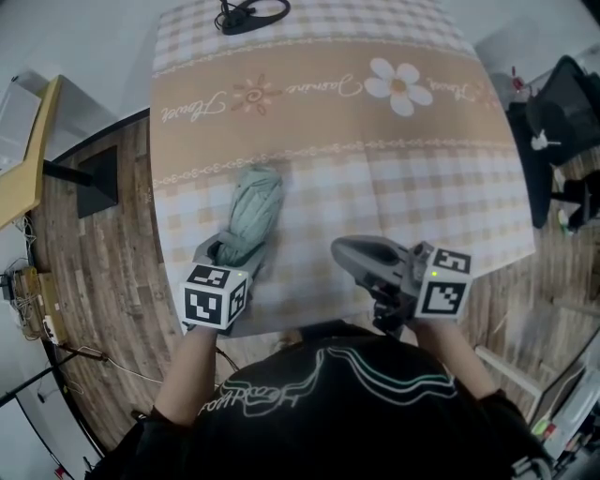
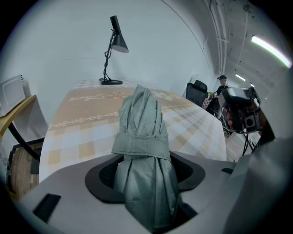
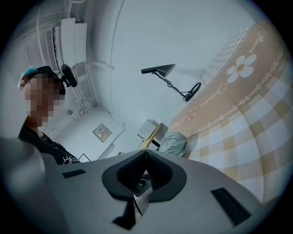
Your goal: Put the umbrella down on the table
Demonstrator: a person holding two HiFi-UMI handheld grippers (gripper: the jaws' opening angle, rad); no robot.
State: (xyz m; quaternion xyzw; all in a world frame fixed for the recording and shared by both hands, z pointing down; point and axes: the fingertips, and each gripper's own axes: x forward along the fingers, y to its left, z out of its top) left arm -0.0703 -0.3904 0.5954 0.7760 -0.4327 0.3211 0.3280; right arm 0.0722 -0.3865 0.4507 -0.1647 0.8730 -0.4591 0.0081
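Observation:
A folded grey-green umbrella, bound by its strap, stretches away from me over the checked tablecloth. My left gripper is shut on the umbrella's near end. In the left gripper view the umbrella fills the gap between the pads of that gripper. I cannot tell whether its far end touches the cloth. My right gripper hovers near the table's front edge, to the right of the umbrella, shut with nothing in it. The right gripper view shows its jaws together and the umbrella beyond them.
A black desk lamp stands at the table's far edge. A black office chair is off the right side, a wooden board and a dark stand off the left. The floor is wood planks.

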